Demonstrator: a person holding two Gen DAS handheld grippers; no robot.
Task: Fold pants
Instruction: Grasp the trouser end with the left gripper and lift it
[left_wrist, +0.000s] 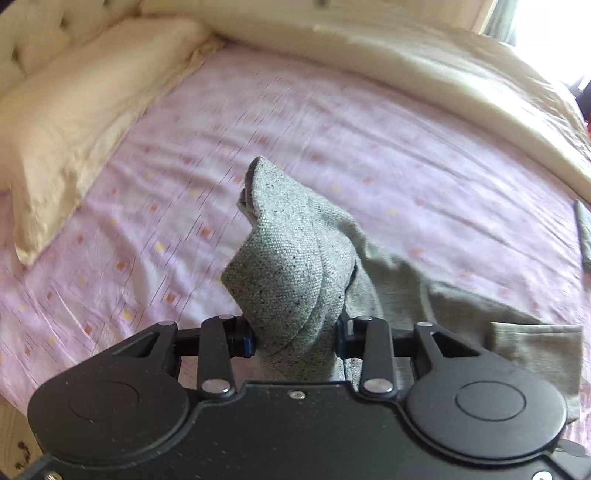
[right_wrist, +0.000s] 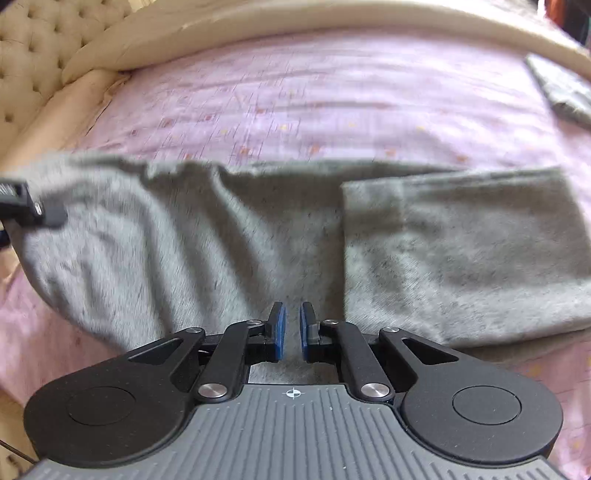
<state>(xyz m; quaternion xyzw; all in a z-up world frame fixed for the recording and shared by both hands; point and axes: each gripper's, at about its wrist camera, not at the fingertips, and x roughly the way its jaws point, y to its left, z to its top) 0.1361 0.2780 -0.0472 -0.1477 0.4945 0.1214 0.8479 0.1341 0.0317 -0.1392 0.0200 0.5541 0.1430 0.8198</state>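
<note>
Grey pants (right_wrist: 184, 240) lie across the pink sheet, and one end is folded over into a flat panel (right_wrist: 461, 251) on the right. My left gripper (left_wrist: 295, 332) is shut on a bunched end of the pants (left_wrist: 291, 258) and holds it up off the bed, with cloth draping down to the right. One of its fingers (right_wrist: 48, 214) shows at the left edge of the right wrist view, at the raised end of the cloth. My right gripper (right_wrist: 293, 325) hovers over the pants' near edge. Its blue pads are almost together, with nothing visibly pinched.
The bed sheet (left_wrist: 332, 140) is pink with small squares. A cream pillow (left_wrist: 74, 122) lies on the left and a cream duvet (left_wrist: 443, 74) is rolled along the far side. A tufted headboard (right_wrist: 29, 55) stands behind. Another dark folded garment (right_wrist: 565, 92) lies far right.
</note>
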